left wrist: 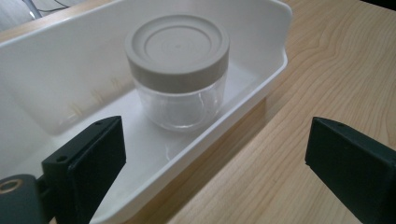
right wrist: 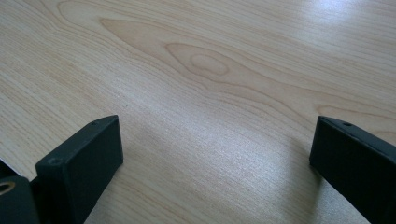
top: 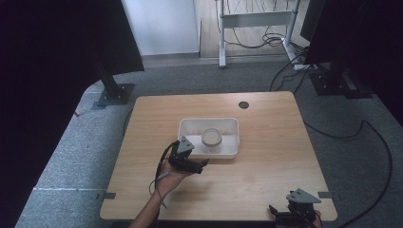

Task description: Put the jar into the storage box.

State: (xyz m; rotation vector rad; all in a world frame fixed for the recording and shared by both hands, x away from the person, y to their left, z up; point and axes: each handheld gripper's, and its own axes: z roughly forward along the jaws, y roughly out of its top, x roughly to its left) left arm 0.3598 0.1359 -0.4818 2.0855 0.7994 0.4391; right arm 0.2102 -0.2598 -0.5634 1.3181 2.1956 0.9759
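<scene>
A clear jar (top: 211, 139) with a grey lid stands upright inside a white tray (top: 187, 124) at the table's middle. In the left gripper view the jar (left wrist: 178, 70) sits a short way ahead, within the tray (left wrist: 261, 56). My left gripper (top: 205, 164) hovers at the tray's near edge, held in a hand, open with its jaws wide apart (left wrist: 215, 158) and nothing between them. My right gripper (top: 273, 209) rests at the table's near right corner, open (right wrist: 217, 158) over bare wood.
The wooden table (top: 266, 156) has a dark round hole (top: 244, 104) near its far edge. Black stands (top: 114, 90) and cables (top: 375, 142) lie on the grey floor around it. A white frame (top: 254, 19) stands at the back.
</scene>
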